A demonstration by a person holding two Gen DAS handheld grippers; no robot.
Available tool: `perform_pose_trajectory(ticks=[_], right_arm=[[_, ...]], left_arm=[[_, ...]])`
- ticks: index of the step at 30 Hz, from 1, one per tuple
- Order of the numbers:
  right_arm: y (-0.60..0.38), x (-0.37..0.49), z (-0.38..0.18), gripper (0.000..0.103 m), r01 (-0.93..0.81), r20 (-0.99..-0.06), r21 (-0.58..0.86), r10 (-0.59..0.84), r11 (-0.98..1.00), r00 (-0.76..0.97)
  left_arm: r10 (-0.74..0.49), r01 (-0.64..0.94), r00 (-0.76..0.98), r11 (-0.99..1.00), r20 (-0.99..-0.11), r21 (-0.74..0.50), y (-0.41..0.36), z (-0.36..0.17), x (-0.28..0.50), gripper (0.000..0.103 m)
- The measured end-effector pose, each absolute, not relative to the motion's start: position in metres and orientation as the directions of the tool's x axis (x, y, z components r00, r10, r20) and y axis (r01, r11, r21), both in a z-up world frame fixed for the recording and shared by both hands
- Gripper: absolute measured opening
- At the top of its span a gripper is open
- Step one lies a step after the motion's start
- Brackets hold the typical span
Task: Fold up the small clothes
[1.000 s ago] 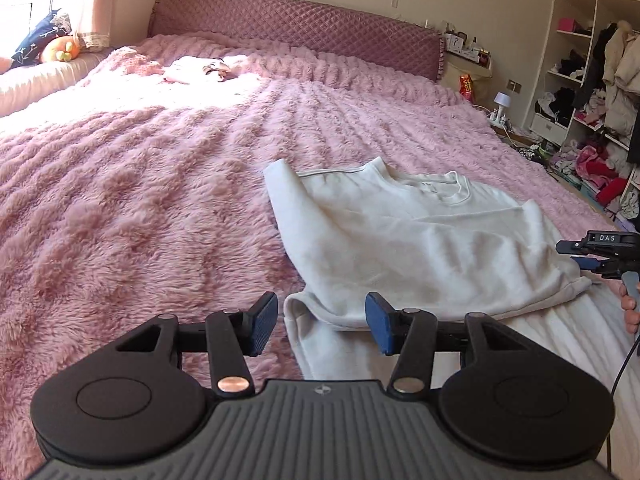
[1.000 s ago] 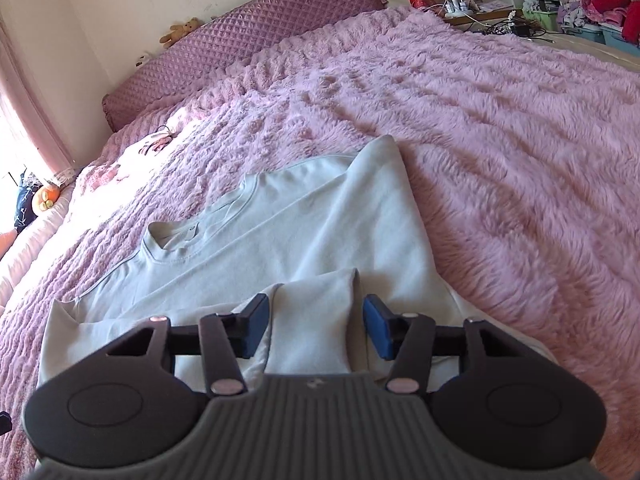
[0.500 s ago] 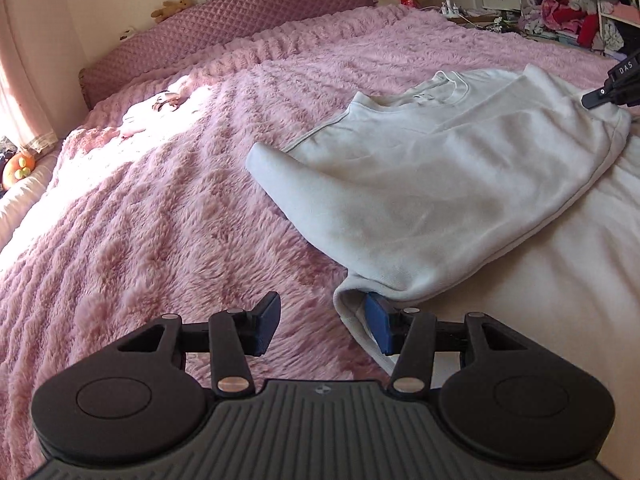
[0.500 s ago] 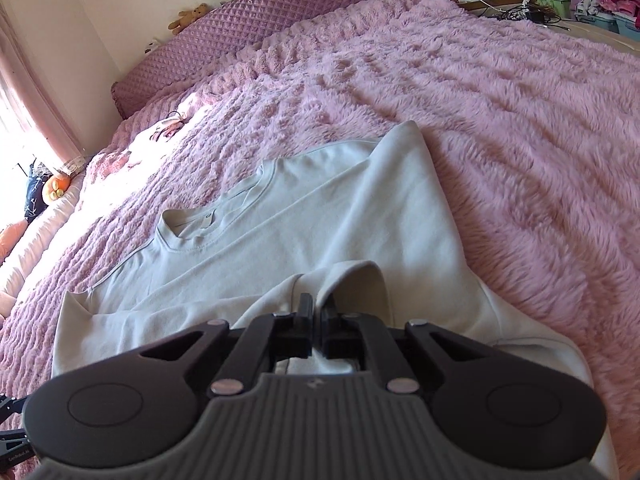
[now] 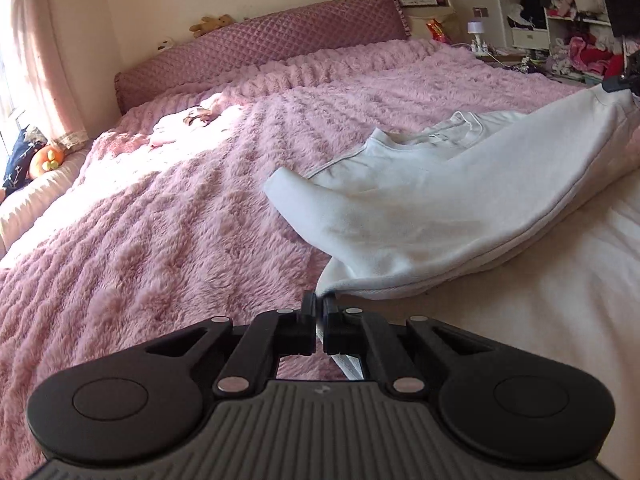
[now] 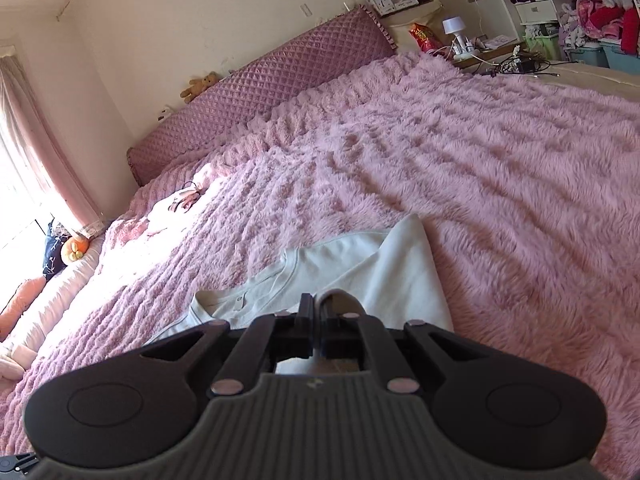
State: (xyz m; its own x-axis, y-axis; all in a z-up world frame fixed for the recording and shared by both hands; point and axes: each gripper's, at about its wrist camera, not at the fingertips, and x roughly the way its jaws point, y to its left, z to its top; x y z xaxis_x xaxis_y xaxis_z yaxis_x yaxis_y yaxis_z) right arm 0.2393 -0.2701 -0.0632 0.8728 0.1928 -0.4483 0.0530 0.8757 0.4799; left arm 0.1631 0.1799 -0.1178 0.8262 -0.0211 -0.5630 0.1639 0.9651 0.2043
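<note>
A white sweatshirt (image 5: 440,208) lies on the fluffy pink blanket (image 5: 160,220), collar toward the headboard. My left gripper (image 5: 319,308) is closing tight on the garment's near left corner, with fabric pinched between its pads. My right gripper (image 6: 316,312) is shut on the sweatshirt (image 6: 360,272) at its near right edge, and cloth arches over its fingers. In the left wrist view the right gripper (image 5: 618,82) shows at the far right, holding that edge raised off the bed. The cloth sags between the two grips.
A quilted purple headboard (image 6: 260,92) with a teddy bear (image 6: 202,84) stands at the back. A small crumpled garment (image 5: 192,120) lies in sunlight near it. A bedside table with a lamp (image 6: 454,28) and cluttered shelves (image 5: 576,20) are to the right. Pale cloth (image 5: 540,320) lies under the sweatshirt.
Both grippers went from open to shut on the sweatshirt, the right first, then the left. The right gripper has risen with its edge, and the left wrist has rolled.
</note>
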Motion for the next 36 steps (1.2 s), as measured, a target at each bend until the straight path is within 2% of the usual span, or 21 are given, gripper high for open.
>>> perform_pose_trajectory(ticks=[3,6,9,12,14,16,18,21,23,27,29,30,36], right_arm=[[-0.277,0.231,-0.068,0.000,0.096,-0.457,0.403,0.110,0.910,0.883],[-0.286,0.230,-0.098,0.000,0.164,-0.539,0.360,0.061,0.919,0.840],[-0.291,0.229,-0.127,0.000,0.208,-0.596,0.330,0.033,0.921,0.802],[-0.293,0.226,-0.141,0.000,0.232,-0.604,0.351,0.030,0.907,0.796],[-0.294,0.225,-0.140,0.008,0.250,-0.601,0.369,0.025,0.895,0.799],[-0.296,0.224,-0.135,0.036,0.243,-0.596,0.398,0.049,0.885,0.801],[-0.294,0.219,-0.125,0.043,0.219,-0.577,0.399,0.059,0.890,0.815],[-0.295,0.206,-0.116,0.045,0.190,-0.561,0.414,0.085,0.890,0.824],[-0.295,0.199,-0.116,0.045,0.181,-0.572,0.424,0.108,0.887,0.813],[-0.289,0.195,-0.126,0.042,0.167,-0.606,0.414,0.134,0.895,0.785],[-0.288,0.196,-0.133,0.008,0.150,-0.615,0.439,0.174,0.886,0.769],[-0.288,0.195,-0.134,0.003,0.150,-0.616,0.440,0.176,0.885,0.768],[-0.293,0.174,-0.117,0.000,0.137,-0.569,0.406,0.133,0.903,0.811]], left_arm=[[-0.001,0.095,0.813,0.987,-0.582,0.131,0.178,-0.123,0.161,0.002],[0.020,0.061,0.797,0.992,-0.604,0.113,0.169,-0.130,0.164,0.002],[0.017,0.045,0.782,0.995,-0.622,0.085,0.171,-0.133,0.166,0.002],[-0.008,0.040,0.769,0.999,-0.639,0.036,0.180,-0.130,0.167,0.003],[-0.013,0.030,0.768,0.999,-0.640,0.016,0.184,-0.126,0.164,0.006],[-0.017,0.020,0.777,1.000,-0.630,-0.002,0.188,-0.118,0.158,0.009],[-0.021,0.011,0.797,1.000,-0.604,-0.021,0.191,-0.107,0.150,0.019],[-0.038,0.008,0.825,0.998,-0.563,-0.057,0.190,-0.093,0.147,0.026],[-0.079,0.017,0.831,0.993,-0.551,-0.116,0.191,-0.090,0.152,0.031],[-0.116,0.013,0.829,0.982,-0.547,-0.189,0.186,-0.095,0.167,0.031],[-0.142,0.008,0.815,0.972,-0.562,-0.233,0.186,-0.101,0.175,0.031],[-0.142,-0.004,0.806,0.970,-0.575,-0.245,0.186,-0.104,0.178,0.031],[-0.111,-0.074,0.757,0.964,-0.644,-0.254,0.190,-0.124,0.183,0.033]])
